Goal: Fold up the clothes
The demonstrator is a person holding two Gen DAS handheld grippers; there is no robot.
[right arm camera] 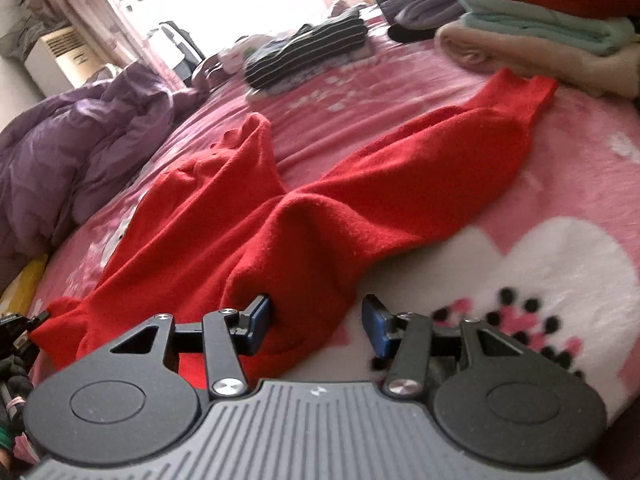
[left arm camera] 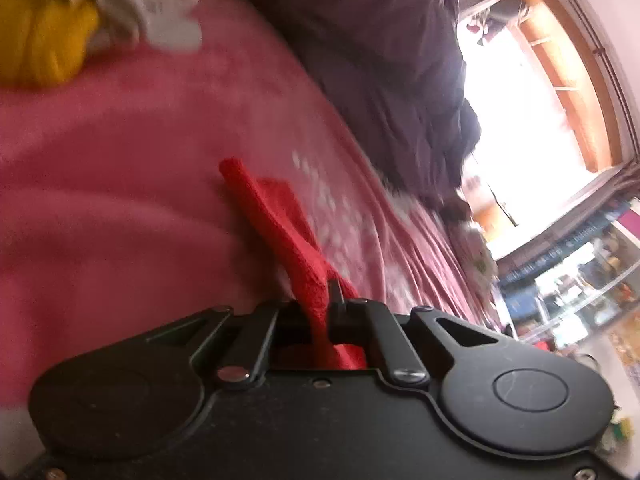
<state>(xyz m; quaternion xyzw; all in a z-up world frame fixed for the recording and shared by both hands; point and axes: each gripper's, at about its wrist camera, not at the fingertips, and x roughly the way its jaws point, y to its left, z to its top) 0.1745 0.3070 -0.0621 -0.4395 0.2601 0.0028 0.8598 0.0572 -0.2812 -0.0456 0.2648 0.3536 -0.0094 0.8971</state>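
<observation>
A red sweater [right arm camera: 280,216] lies spread on the pink blanket [right arm camera: 560,168], with one sleeve [right arm camera: 472,136] stretched toward the far right. My right gripper [right arm camera: 318,320] is open at the sweater's near edge. Its left blue pad [right arm camera: 260,322] touches the red fabric, and a fold of cloth bulges between the fingers. The right pad [right arm camera: 376,330] is over the white patch of the blanket, apart from the cloth. In the left wrist view my left gripper [left arm camera: 326,294] is shut on a bunched strip of the red sweater [left arm camera: 280,224], which trails away over the pink blanket [left arm camera: 120,160].
Folded red, mint and cream clothes [right arm camera: 540,28] are stacked at the far right, with a dark striped garment [right arm camera: 308,52] behind the sweater. A purple duvet [right arm camera: 80,152] is heaped at the left. Yellow and white clothes [left arm camera: 80,20] lie beyond the left gripper.
</observation>
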